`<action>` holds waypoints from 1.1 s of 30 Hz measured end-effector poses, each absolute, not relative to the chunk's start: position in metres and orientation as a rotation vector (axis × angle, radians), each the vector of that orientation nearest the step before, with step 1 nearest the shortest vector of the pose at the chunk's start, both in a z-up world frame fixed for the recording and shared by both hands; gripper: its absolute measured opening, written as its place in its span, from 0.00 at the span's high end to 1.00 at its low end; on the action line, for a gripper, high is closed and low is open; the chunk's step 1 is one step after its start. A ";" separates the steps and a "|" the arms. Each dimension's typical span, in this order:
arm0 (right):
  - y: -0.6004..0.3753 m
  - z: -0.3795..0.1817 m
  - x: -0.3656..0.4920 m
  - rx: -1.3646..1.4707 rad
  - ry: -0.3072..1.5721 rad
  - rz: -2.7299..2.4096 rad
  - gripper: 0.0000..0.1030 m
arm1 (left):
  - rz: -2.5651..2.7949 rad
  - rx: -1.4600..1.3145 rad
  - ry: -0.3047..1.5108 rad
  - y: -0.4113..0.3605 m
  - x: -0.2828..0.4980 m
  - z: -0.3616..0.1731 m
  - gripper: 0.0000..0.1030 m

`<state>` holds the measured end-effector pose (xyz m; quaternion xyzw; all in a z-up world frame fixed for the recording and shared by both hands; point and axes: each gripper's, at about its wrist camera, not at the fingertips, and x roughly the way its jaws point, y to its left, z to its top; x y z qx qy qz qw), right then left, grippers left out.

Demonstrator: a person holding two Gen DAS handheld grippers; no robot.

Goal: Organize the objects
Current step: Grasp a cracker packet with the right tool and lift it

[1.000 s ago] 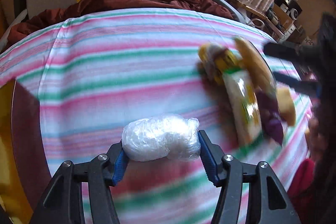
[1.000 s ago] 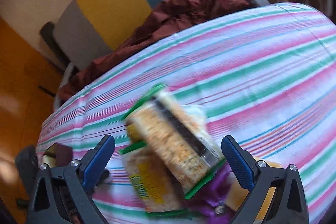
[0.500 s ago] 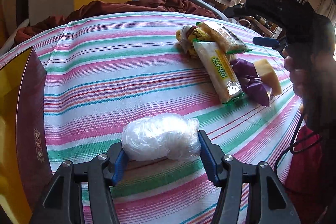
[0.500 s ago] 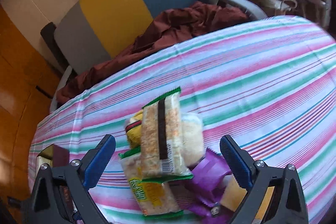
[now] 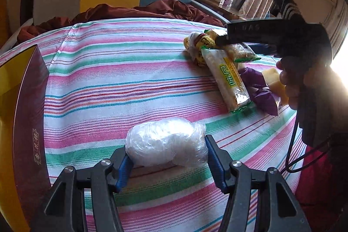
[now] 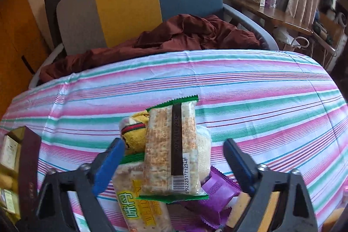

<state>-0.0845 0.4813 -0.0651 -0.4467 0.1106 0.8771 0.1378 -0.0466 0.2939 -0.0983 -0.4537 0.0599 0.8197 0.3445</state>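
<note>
The left gripper point(image 5: 166, 158) clamped a plastic-wrapped white bundle point(image 5: 166, 142) above the striped cloth point(image 5: 108, 84), the box point(image 5: 24, 123) at nine o'clock. The right gripper point(image 6: 174, 158) had just been closing around the cracker packet point(image 6: 171, 151), pads not yet touching. The snack pile point(image 5: 230, 71) at two o'clock remained unsorted; most work apparently lay ahead.
</note>
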 end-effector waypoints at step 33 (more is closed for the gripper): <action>0.371 -0.101 -0.081 -1.820 0.035 2.827 0.55 | 2.126 -1.151 0.207 0.277 -0.018 -0.098 0.42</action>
